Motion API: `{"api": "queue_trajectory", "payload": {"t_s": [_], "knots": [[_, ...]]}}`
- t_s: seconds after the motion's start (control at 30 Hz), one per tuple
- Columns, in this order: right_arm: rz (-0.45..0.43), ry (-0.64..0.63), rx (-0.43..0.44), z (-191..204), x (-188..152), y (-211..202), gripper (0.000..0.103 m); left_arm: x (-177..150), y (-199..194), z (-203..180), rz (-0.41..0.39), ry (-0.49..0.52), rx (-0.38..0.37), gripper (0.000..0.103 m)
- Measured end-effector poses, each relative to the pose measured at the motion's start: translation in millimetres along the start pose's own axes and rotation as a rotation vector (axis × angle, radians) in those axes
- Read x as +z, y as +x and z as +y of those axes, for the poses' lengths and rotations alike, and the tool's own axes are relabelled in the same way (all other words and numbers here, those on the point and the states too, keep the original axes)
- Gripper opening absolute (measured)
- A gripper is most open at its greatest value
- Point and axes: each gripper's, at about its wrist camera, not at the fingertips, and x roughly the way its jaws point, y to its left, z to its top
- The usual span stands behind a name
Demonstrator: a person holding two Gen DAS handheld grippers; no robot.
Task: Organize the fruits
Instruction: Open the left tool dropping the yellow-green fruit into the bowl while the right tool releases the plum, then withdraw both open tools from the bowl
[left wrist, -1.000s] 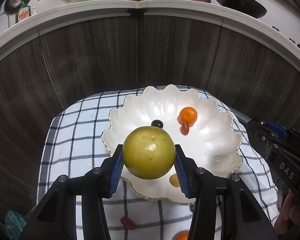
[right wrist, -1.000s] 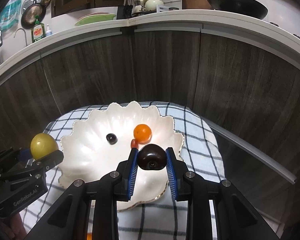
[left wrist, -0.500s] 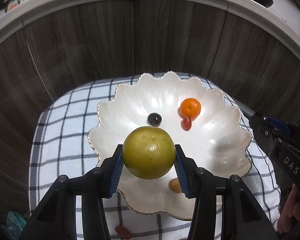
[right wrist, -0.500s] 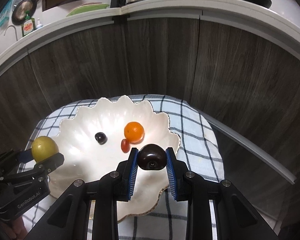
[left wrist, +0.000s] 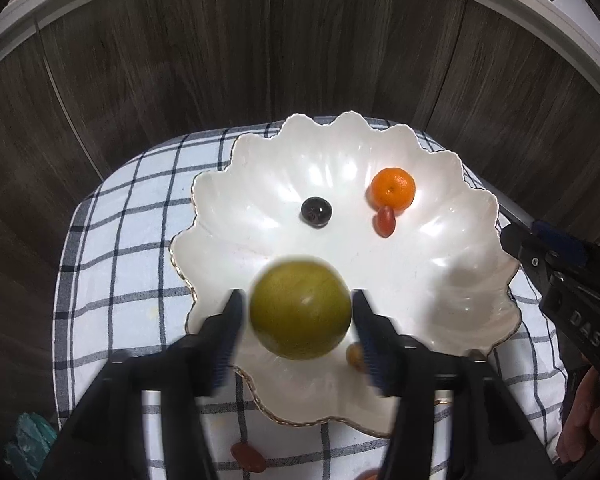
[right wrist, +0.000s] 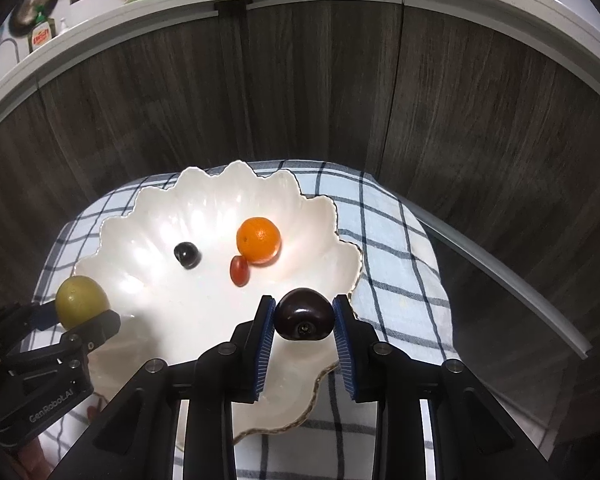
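Note:
A white scalloped dish (left wrist: 472, 240) (right wrist: 160, 320) lies on a checked cloth (left wrist: 120, 260). It holds a mandarin (left wrist: 393, 189) (right wrist: 259, 239), a small red fruit (left wrist: 385, 221), a dark grape (left wrist: 316, 211) and a brownish fruit (left wrist: 355, 356). My left gripper (left wrist: 297, 300) hangs over the dish's near left part, its jaws opening. The yellow-green round fruit (left wrist: 300, 312) (right wrist: 80, 298) sits blurred between the pads with a gap on each side. My right gripper (right wrist: 303, 300) is over the dish's right rim, its jaws opening. Its pads still touch a dark plum (right wrist: 305, 315).
A dark wood panel wall curves closely behind the cloth, under a white counter edge. A red fruit (left wrist: 248, 456) and part of an orange one (left wrist: 368, 476) lie on the cloth before the dish. A person's hand (left wrist: 584, 420) holds the right gripper's body (left wrist: 572, 300).
Both grippers tipped down and came nearer the dish. The left pads have spread away from the yellow-green fruit, which has slipped a little lower. The plum stays between the right pads.

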Motion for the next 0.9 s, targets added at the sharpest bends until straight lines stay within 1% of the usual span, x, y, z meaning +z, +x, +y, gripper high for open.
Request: {"api": "queue_trajectory", "payload": {"t_s": [0.03, 0.07, 0.1, 0.17, 0.27, 0.33, 0.37, 0.4, 0.43, 0.67, 0.9], "knots": [[-0.007, 0.0, 0.003, 0, 0, -2, 0.051, -1, -5, -1, -0.032, 0.006, 0.001, 0.081], [-0.017, 0.002, 0.001, 0, 0, -4, 0.065, 0, -8, -3, -0.048, 0.014, 0.003, 0.081], [-0.033, 0.007, -0.002, -1, 1, -7, 0.071, 1, -9, -4, -0.051, 0.023, 0.006, 0.081], [-0.062, 0.015, -0.004, -2, 2, -13, 0.071, 2, -12, -5, -0.057, 0.029, 0.013, 0.081], [-0.076, 0.022, -0.006, -3, 4, -18, 0.071, 4, -17, -3, -0.073, 0.022, 0.027, 0.083], [-0.082, 0.027, -0.008, -4, 5, -21, 0.073, 5, -23, -1, -0.091, 0.013, 0.025, 0.091], [-0.085, 0.029, -0.01, -5, 6, -22, 0.077, 6, -27, -1, -0.105, 0.009, 0.027, 0.092], [-0.091, 0.032, -0.012, -5, 6, -24, 0.08, 6, -30, -1, -0.114, 0.008, 0.03, 0.093], [-0.099, 0.035, -0.011, -5, 6, -26, 0.08, 6, -32, -1, -0.122, 0.009, 0.033, 0.093], [-0.119, 0.047, -0.01, -8, 3, -39, 0.081, 4, -48, -4, -0.147, 0.009, 0.065, 0.093], [-0.138, 0.046, -0.009, -7, -2, -55, 0.081, -2, -62, -6, -0.16, 0.0, 0.071, 0.093]]}}
